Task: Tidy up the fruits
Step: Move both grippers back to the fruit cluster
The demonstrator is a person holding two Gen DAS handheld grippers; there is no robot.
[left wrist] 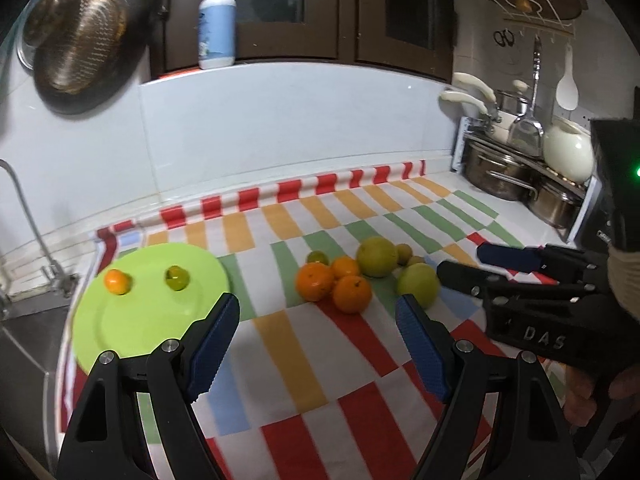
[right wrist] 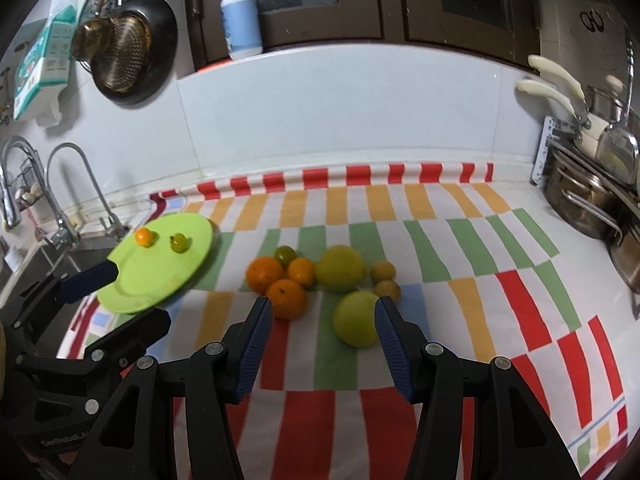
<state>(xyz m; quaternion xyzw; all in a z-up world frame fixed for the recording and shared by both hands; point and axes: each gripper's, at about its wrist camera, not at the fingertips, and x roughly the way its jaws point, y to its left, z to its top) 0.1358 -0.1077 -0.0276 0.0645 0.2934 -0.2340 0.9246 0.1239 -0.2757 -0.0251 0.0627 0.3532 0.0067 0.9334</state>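
Left claw (left wrist: 316, 354): spread wide, nothing between its fingers, above the striped cloth (left wrist: 288, 360) on the counter.
Right claw (right wrist: 324, 344): spread, nothing gripped; its right finger sits just beside a big green fruit (right wrist: 354, 324), contact unclear.
Plate (left wrist: 132, 332): lime green, at the cloth's left end by the sink; holds one small orange (left wrist: 117, 281) and one small green fruit (left wrist: 177, 278), set apart.
Fruit pile: mid-cloth, three oranges (right wrist: 286, 298) clustered and touching, a second big green fruit (right wrist: 339, 268) behind, smaller yellowish ones (right wrist: 387, 289) beside it.
Background: soap bottle (left wrist: 217, 20) on ledge, pots (left wrist: 496, 172) at right.
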